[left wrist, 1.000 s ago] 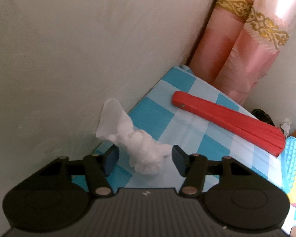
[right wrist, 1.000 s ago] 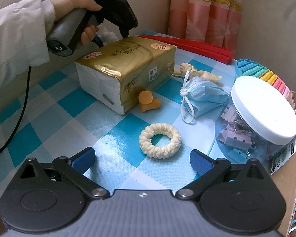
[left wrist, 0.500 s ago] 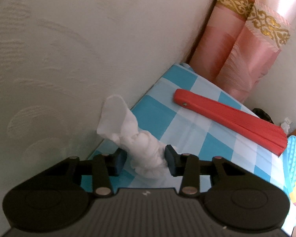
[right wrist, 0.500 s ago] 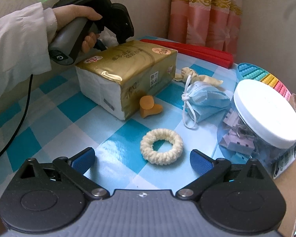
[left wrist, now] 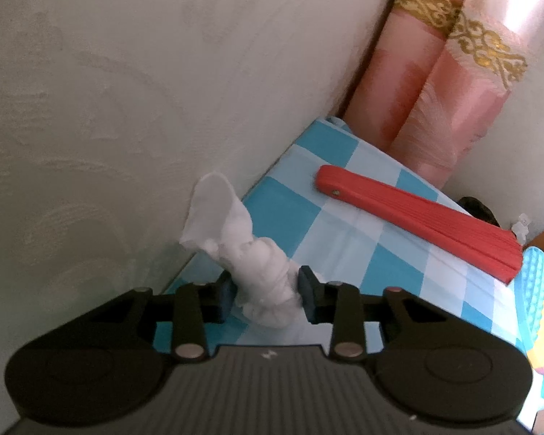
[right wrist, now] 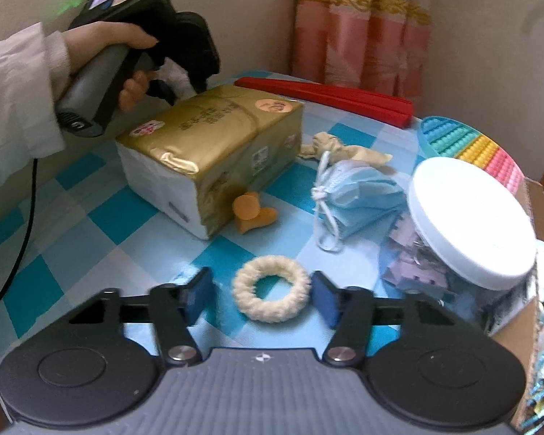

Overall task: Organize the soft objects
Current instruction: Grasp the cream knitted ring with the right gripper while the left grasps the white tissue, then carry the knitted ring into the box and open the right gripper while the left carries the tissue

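Both tongs are closing: left tongs point(left wrist: 264, 299) around the white cloth wad point(left wrist: 257, 272) behind the tissue pack point(right wrist: 214, 152), right tongs point(right wrist: 261, 299) astride the cream scrunchie point(right wrist: 270, 289) before it, either soft thing liable to squirm free.

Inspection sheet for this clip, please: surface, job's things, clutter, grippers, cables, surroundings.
Surface: blue-and-white checked tablecloth.
Job's things: white crumpled tissue by the wall; cream scrunchie; blue face mask; beige cloth scrap.
Clutter: gold tissue pack, red folded fan, orange piece, clip jar, rainbow pop mat.
Grippers: left gripper closing, tissue between pads; right gripper closing around scrunchie, pads apart from it.
Cables: black cable from left handle.
Surroundings: pale wall, pink curtain.
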The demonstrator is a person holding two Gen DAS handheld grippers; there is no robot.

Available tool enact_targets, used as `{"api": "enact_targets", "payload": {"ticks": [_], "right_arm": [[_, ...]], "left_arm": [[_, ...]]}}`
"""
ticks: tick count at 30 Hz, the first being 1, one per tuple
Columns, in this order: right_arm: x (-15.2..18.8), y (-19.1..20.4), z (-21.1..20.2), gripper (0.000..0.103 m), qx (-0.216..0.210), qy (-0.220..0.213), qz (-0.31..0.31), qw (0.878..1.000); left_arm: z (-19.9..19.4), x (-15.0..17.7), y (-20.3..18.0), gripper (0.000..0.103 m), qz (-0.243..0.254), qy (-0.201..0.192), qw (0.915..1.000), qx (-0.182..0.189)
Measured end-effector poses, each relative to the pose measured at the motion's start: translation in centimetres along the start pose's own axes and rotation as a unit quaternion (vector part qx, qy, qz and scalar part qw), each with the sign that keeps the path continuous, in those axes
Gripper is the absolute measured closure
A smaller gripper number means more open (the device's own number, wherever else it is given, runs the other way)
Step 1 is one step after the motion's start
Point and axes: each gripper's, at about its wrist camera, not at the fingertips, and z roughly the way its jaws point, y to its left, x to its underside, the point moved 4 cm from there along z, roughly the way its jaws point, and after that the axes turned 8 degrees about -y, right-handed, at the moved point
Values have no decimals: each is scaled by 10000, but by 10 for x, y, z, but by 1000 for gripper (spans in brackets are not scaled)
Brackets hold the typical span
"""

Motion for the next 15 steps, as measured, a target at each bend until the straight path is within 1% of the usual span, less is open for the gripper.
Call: {"api": "enact_targets", "payload": {"ticks": [1, 2, 4, 10, 15], "right_arm": [[0, -1, -1, 56, 41, 10, 23, 10000], [-1, -2, -2, 56, 56, 26, 46, 10000], [-1, -4, -4, 61, 60, 0, 74, 10000], [-5, -4, -26, 61, -54, -154, 101, 9998], [-10, -6, -56, 61, -119, -342, 107, 9993]], "left_arm": [[-1, 0, 0, 69, 18, 8, 10000, 6], [-3, 0, -1, 69, 34, 5, 10000, 15], [-7, 1, -3, 69, 77, -10, 10000, 30], [-31, 3, -12, 69, 307, -82, 9994, 151], [-65, 3, -19, 69, 519, -162, 9981, 305]]}}
